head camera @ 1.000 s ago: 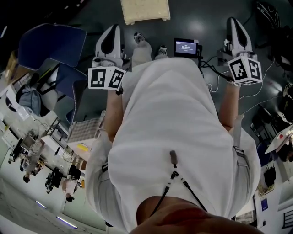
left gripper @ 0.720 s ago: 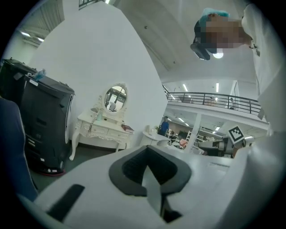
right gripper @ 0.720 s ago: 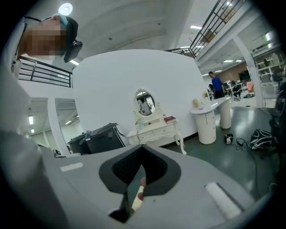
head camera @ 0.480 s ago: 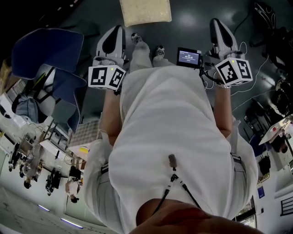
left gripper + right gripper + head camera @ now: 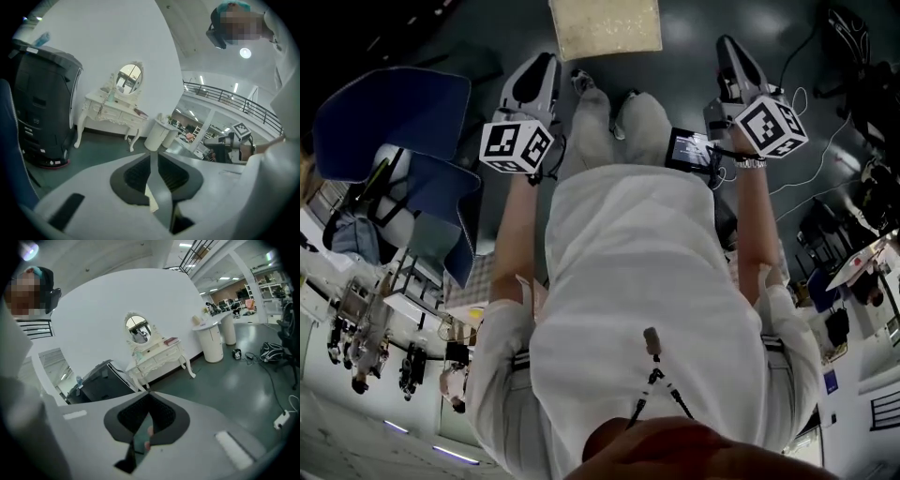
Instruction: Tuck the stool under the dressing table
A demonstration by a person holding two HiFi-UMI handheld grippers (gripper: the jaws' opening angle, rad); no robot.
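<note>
Cream stool ahead, green floor fronting white dressing table

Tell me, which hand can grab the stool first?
Likely left: the left gripper is nearer the stool, and its fingers have just been opening, empty; the right gripper is farther, shut.

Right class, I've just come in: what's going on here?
A person holds a gripper in each hand, both empty. The left gripper has just been opening its jaws, nothing between them; the right gripper is shut. The cream-topped stool sits on the floor ahead of the person's feet, untouched. The white dressing table stands further off, so tucking has not begun.
</note>
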